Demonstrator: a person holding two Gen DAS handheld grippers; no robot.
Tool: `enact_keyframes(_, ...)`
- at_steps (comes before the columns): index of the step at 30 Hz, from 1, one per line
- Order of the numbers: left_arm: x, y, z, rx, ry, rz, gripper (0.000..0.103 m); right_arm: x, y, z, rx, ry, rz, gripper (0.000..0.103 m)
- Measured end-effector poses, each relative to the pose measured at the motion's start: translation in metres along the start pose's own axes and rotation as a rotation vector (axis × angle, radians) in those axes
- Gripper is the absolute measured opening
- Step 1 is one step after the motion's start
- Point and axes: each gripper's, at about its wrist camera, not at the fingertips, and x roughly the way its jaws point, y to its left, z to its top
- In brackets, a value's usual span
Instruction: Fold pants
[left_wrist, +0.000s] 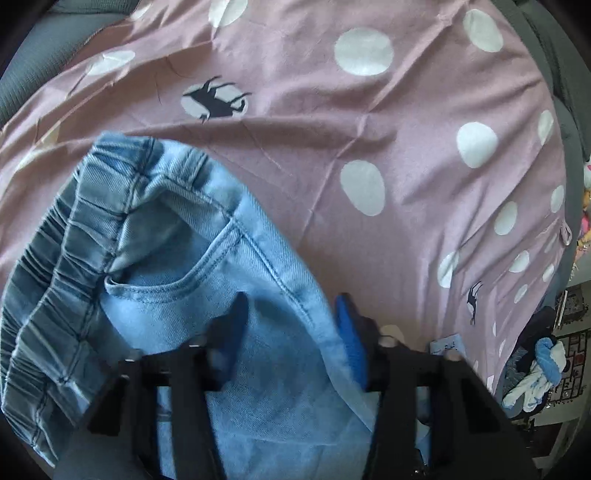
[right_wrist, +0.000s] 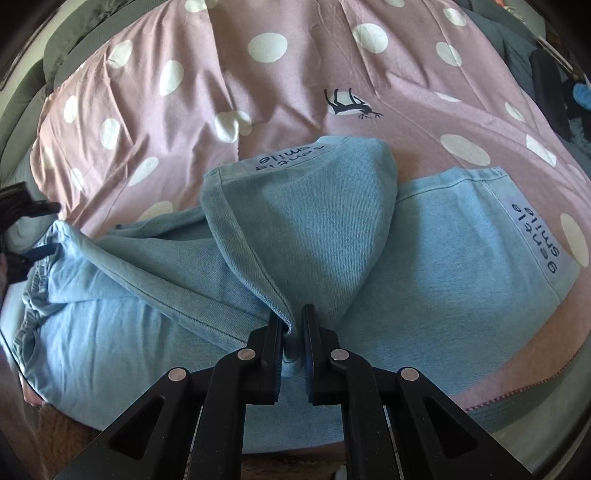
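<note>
Light blue denim pants (right_wrist: 443, 277) lie on a pink bedsheet with white dots (right_wrist: 295, 74). My right gripper (right_wrist: 291, 321) is shut on a stitched seam edge of one leg, which rises toward it in a fold. Both leg hems carry a printed label (right_wrist: 535, 236). In the left wrist view the elastic waistband (left_wrist: 55, 266) and a pocket (left_wrist: 177, 258) rise toward the camera. My left gripper (left_wrist: 291, 317) has denim filling the space between its blue-padded fingers (left_wrist: 351, 332) and holds it. The left gripper also shows at the left edge (right_wrist: 14, 229) by the drawstring.
The sheet (left_wrist: 332, 129) is creased and spreads well beyond the pants. Grey bedding borders it at the top left (left_wrist: 55, 29). A pile of dark, white and blue clothes (left_wrist: 539, 369) lies off the bed's right side, on a patterned floor.
</note>
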Motion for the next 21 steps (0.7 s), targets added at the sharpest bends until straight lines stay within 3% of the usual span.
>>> enact_keyframes(1, 0.003, 0.005, -0.003, -0.008, 0.015, -0.024, 0.014, 0.001, 0.0, 0.0, -0.002, 0.0, 0.001, 0.008)
enact_keyframes(4, -0.013, 0.018, -0.023, -0.001, -0.039, -0.033, 0.009, 0.002, -0.001, 0.0, 0.003, 0.004, 0.008, 0.008)
enact_keyframes(10, -0.087, 0.048, -0.086, 0.034, -0.11, -0.152, 0.005, -0.006, 0.007, 0.007, -0.04, 0.004, -0.06, 0.008)
enact_keyframes(14, -0.104, 0.082, -0.128, 0.016, -0.107, -0.105, 0.003, -0.019, 0.014, 0.022, -0.085, -0.018, -0.121, 0.008)
enact_keyframes(15, -0.1, 0.09, -0.135, 0.013, -0.091, -0.08, 0.001, -0.022, 0.017, 0.027, -0.105, -0.023, -0.123, 0.011)
enact_keyframes(17, -0.092, 0.104, -0.141, -0.003, -0.065, -0.038, 0.001, -0.024, 0.026, 0.039, -0.15, -0.033, -0.121, 0.033)
enact_keyframes(18, -0.088, 0.11, -0.142, -0.023, -0.044, -0.034, 0.001, -0.023, 0.031, 0.044, -0.17, -0.041, -0.133, 0.054)
enact_keyframes(19, -0.086, 0.114, -0.143, -0.036, -0.027, -0.042, 0.001, -0.021, 0.038, 0.049, -0.194, -0.05, -0.15, 0.061)
enact_keyframes(21, -0.087, 0.114, -0.142, -0.04, -0.027, -0.064, 0.001, -0.011, 0.05, 0.058, -0.236, -0.047, -0.176, 0.061)
